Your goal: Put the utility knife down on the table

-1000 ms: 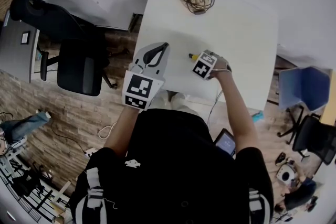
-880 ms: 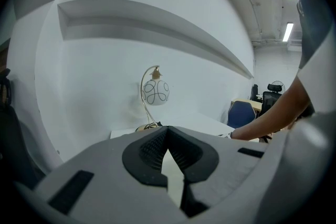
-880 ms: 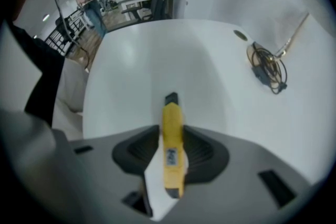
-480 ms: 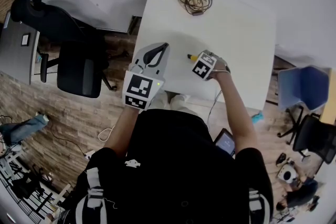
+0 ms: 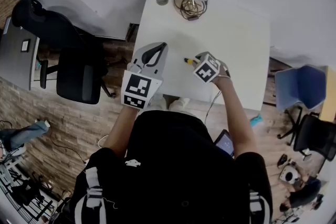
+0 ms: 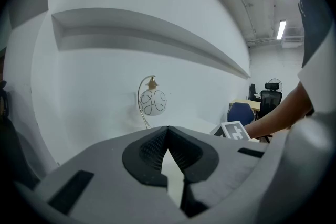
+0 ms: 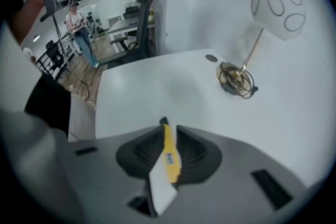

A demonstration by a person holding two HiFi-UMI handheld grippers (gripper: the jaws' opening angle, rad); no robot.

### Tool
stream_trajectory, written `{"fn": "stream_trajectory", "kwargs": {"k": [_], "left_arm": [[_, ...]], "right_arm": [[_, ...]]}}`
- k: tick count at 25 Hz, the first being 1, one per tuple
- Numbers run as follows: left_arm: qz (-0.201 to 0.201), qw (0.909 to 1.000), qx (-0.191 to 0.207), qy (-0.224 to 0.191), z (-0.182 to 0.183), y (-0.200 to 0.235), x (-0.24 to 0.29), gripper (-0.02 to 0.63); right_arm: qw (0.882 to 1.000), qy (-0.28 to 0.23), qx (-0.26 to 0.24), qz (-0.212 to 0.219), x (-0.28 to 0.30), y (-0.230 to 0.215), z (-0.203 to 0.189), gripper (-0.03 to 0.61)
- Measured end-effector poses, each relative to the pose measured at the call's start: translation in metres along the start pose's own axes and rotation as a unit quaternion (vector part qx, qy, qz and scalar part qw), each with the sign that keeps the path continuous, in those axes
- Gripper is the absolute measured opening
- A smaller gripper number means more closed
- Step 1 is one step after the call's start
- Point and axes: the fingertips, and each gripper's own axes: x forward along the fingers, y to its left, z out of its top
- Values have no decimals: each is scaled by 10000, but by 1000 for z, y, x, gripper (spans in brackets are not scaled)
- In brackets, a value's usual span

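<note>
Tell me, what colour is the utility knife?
The utility knife is yellow with a dark tip; the right gripper view shows it best.

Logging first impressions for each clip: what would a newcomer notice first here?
The yellow utility knife, clamped in the right gripper whose jaws have just been closing on it, above the white table. Next, the white globe lamp on a coiled brass base at the table's far edge; the left gripper is shut and empty.
</note>
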Motion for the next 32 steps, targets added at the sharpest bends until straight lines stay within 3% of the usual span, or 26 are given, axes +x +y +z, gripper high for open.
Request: {"fn": "stream_trajectory", "kwargs": {"k": [8, 12, 16, 23, 32], "left_arm": [[-90, 9997, 130, -172, 17, -4, -2, 15], [-118, 9993, 210, -282, 27, -4, -4, 15], [-162, 9985, 333, -415, 40, -4, -3, 14], [-216, 9955, 561, -728, 73, -8, -9, 15], [-287, 9906, 739, -1117, 108, -20, -17, 14]], "right_arm": [[9916, -917, 883, -217, -37, -6, 25, 51], [9810, -1494, 1138, -489, -71, -15, 48, 37], [9624, -2181, 1390, -833, -113, -28, 71, 34], [9250, -3278, 1398, -1319, -204, -32, 104, 34], [8656, -4325, 1519, -2015, -304, -40, 117, 34]]}}
